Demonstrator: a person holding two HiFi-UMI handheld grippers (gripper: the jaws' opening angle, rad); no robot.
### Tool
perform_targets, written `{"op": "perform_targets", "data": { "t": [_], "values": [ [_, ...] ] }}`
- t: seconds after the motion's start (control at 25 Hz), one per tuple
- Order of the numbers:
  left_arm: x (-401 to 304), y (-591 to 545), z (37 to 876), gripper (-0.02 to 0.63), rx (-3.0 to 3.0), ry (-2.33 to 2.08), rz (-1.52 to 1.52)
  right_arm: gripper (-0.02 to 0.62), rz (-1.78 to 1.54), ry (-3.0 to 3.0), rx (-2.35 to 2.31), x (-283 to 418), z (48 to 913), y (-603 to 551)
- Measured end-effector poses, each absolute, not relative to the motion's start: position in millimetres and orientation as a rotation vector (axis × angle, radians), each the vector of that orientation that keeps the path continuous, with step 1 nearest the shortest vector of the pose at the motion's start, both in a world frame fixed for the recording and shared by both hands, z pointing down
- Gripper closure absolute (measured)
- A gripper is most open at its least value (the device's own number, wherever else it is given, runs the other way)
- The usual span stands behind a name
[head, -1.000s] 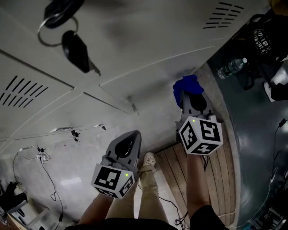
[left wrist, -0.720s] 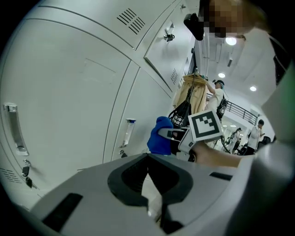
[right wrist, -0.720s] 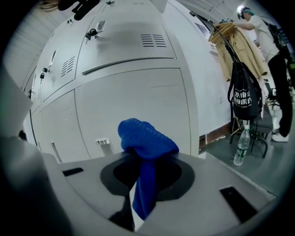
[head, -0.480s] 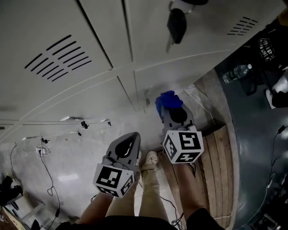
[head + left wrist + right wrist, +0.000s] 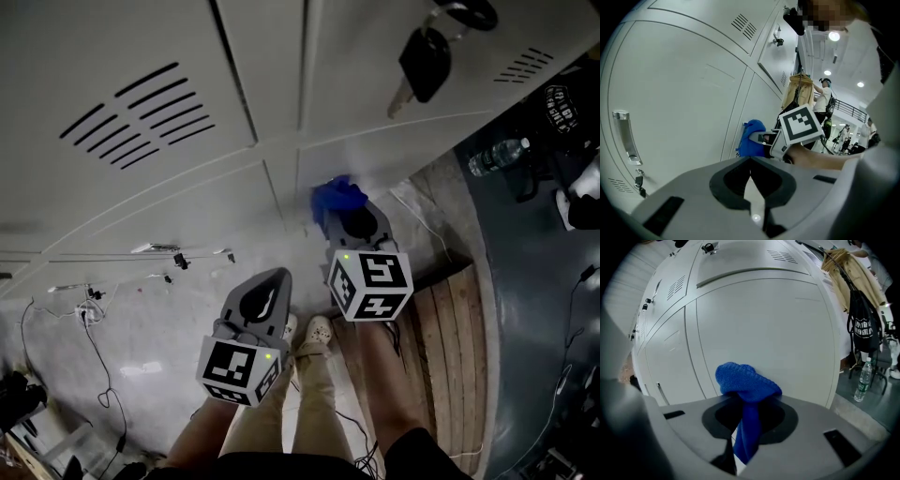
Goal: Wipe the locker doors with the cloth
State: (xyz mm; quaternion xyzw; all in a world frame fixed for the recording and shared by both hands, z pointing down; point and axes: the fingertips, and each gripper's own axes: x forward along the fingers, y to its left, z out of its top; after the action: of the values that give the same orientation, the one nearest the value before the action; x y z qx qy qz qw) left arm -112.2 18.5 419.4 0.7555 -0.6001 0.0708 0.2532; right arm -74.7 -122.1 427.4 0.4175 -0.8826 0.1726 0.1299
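Cloth (image 5: 746, 383) clenched by right gripper (image 5: 342, 214), held against door (image 5: 366, 150) | left gripper (image 5: 274, 281) closed, empty | wiping step judged in hand; sideways stroke called for.

The right gripper (image 5: 748, 417) has its grey jaws clamped on a blue cloth (image 5: 746, 380), whose bunched top sits against a pale grey locker door (image 5: 764, 324). At the right edge, a water bottle (image 5: 862, 380) stands below a hanging black bag (image 5: 863, 329).

Two claws show, the left claw (image 5: 278, 277) and the right claw (image 5: 350, 210). One blue cloth (image 5: 330, 194), one key (image 5: 424, 64), one water bottle (image 5: 497, 157).
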Motion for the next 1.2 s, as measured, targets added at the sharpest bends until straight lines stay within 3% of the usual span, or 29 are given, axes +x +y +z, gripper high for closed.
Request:
{"op": "perform_targets", "data": {
  "t": [1.2],
  "values": [
    [-43,-25,443,0.597,2.086,-1.526,0.287,0.515,0.513,-2.431,1.462,55,446,-221]
  ]
}}
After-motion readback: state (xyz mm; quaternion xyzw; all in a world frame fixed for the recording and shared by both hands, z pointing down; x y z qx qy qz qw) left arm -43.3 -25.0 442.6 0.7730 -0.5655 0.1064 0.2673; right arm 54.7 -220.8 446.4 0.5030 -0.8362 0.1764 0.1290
